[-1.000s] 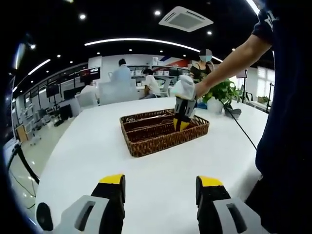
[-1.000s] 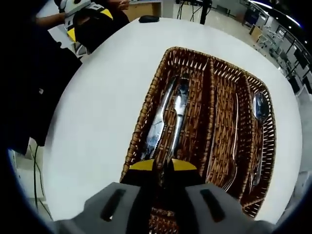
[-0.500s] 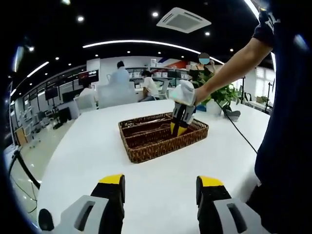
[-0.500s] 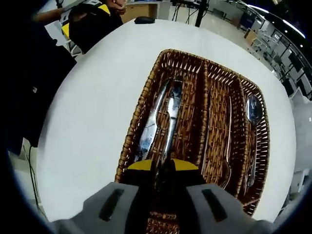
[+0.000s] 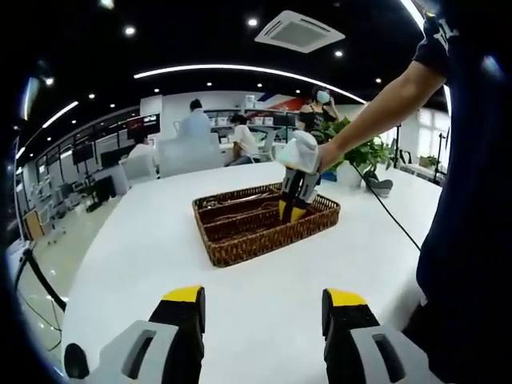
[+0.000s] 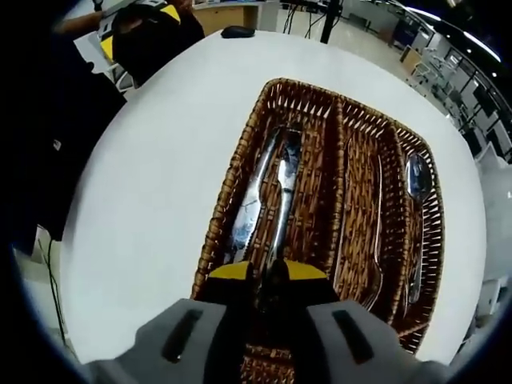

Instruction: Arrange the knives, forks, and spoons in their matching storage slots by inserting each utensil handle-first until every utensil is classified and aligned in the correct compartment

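White worktop carries the wicker tray. Right claw is clamped on a knife, lying ahead of it in the tray's left slot beside a second knife. Left claw hangs open and empty, well short of the tray.

Office, black ceiling (spotlights), plant

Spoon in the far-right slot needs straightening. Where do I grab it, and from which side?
Judging from the right gripper view, grip the spoon by its thin handle, below the bowl. Come straight down from above, jaws across the slot: it lies flat in the wicker tray, hemmed by dividers.
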`<state>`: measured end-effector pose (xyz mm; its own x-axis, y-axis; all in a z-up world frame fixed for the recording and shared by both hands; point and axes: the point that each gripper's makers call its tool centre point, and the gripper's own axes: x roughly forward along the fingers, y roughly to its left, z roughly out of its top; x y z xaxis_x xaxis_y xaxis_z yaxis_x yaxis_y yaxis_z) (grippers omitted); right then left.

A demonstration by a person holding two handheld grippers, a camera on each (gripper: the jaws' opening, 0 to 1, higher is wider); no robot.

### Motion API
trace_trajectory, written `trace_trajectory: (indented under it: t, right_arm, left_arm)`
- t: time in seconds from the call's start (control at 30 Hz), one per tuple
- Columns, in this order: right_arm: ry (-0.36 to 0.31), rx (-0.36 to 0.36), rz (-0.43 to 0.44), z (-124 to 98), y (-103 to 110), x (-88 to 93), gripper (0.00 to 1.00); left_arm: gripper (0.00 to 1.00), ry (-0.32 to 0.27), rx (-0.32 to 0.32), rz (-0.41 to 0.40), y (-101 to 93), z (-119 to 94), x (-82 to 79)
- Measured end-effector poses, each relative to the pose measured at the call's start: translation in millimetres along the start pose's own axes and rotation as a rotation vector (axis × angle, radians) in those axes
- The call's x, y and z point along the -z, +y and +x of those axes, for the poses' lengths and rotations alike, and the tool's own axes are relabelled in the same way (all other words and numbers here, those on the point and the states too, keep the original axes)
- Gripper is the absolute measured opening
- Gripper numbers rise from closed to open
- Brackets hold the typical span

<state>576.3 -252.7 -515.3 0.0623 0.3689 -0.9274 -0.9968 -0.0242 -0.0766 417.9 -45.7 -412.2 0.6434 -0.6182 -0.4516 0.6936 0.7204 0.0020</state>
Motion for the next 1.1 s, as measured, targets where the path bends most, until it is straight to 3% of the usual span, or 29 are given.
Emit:
trace_trajectory:
  t: [0.43, 0.6, 0.73, 0.83, 0.97, 1.1]
  right_arm:
    - [-0.016, 0.021, 0.025, -6, 0, -1.0, 0.16]
    - [-0.153, 0.196, 0.193, -32, -5, -13.0, 0.2]
    - [-0.266, 0.302, 0.348, -58, 13, -14.6, 0.22]
    - [-0.279, 0.383, 0.437, -70, 32, -0.9, 0.26]
    - [-0.299, 0.49, 0.621, -88, 60, 23.2, 0.38]
    - [-0.336, 0.544, 0.759, -106, 84, 40.1, 0.5]
  left_arm:
    - [0.62, -0.003, 0.002, 0.0, -6.2, -1, -1.9]
    - [0.62, -0.015, 0.017, -0.01, -8.2, 9, -7.3]
    - [0.63, -0.034, 0.062, 0.007, -15.4, 27, -20.3]
    - [0.66, -0.03, 0.085, 0.039, -15.3, 43, -27.4]
    - [0.71, -0.015, 0.116, 0.063, -15.4, 64, -36.7]
    - [0.74, -0.017, 0.133, 0.063, -13.3, 77, -46.0]
